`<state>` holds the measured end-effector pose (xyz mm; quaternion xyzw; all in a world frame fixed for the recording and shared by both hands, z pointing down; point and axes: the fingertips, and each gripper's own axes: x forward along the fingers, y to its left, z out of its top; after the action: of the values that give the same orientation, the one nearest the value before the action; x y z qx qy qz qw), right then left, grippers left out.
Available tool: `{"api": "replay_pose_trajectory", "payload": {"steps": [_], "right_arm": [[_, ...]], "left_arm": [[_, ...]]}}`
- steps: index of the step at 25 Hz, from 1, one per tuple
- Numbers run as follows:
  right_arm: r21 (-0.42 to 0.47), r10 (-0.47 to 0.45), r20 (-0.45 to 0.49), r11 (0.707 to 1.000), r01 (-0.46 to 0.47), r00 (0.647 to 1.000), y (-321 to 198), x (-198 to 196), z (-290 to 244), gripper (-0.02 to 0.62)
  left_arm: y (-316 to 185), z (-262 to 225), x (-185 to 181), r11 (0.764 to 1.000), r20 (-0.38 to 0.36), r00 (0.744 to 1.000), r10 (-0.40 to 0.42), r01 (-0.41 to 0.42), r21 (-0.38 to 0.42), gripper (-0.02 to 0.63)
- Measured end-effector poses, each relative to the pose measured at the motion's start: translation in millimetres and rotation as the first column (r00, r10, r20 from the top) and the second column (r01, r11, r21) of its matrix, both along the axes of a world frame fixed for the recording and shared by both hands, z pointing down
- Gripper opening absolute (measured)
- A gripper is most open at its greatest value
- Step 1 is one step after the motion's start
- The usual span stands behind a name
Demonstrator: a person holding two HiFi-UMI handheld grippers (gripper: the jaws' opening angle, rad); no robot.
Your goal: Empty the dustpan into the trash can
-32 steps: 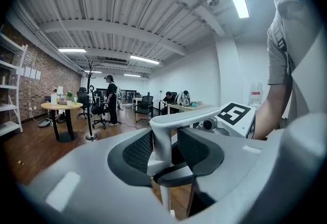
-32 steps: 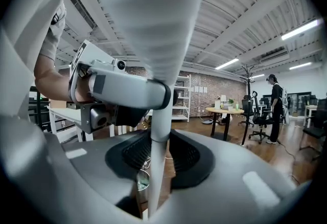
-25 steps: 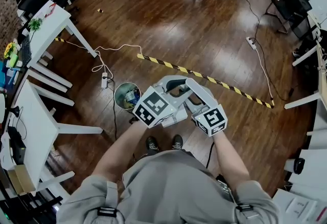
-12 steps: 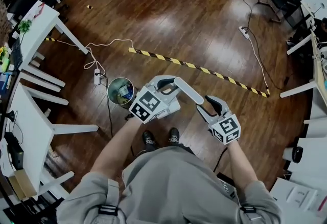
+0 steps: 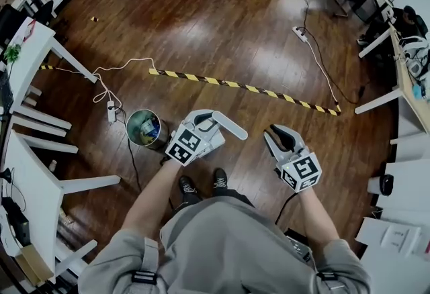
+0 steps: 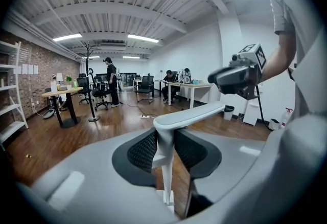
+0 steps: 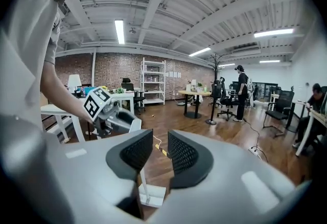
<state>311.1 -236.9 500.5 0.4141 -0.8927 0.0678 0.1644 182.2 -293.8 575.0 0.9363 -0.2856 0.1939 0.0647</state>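
Observation:
In the head view my left gripper (image 5: 209,126) is shut on the grey handle (image 5: 230,127) of a long-handled white dustpan, just right of the round trash can (image 5: 143,128), which holds litter. The left gripper view has the handle (image 6: 196,113) running off to the right, with its white stem clamped between the pads and dropping to the pan (image 6: 166,200). My right gripper (image 5: 281,136) hangs to the right, apart from the handle. Its jaws have just been closing, with nothing between them and a gap still showing (image 7: 156,154). Through that gap the pan (image 7: 153,195) appears low down.
White desks (image 5: 37,41) line the left side, and a power strip with cable (image 5: 111,111) lies beside the can. Yellow-black tape (image 5: 242,86) crosses the wooden floor ahead. The person's shoes (image 5: 201,184) stand just behind the grippers. More desks (image 5: 403,64) are at the right.
My right gripper has let go of the handle and moved off to the right. The left gripper has sunk with the handle still in it.

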Motion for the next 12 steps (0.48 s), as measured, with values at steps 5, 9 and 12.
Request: {"api": "replay_pose_trajectory", "payload": {"steps": [5,9,12], "right_arm": [[0.079,0.067,0.036,0.994,-0.07,0.997,-14,14,-38,0.044],[0.105,0.059,0.067,0.992,-0.066,0.996,-20,5,-55,0.038],[0.113,0.043,0.078,0.992,-0.052,0.996,-26,-5,-59,0.009]], "left_arm": [[8,5,10,1.0,-0.026,0.999,0.022,-0.022,-0.014,0.107],[30,12,18,0.995,0.016,0.996,0.087,-0.086,-0.042,0.11],[46,16,25,0.989,0.042,0.989,0.142,-0.14,-0.047,0.11]]}}
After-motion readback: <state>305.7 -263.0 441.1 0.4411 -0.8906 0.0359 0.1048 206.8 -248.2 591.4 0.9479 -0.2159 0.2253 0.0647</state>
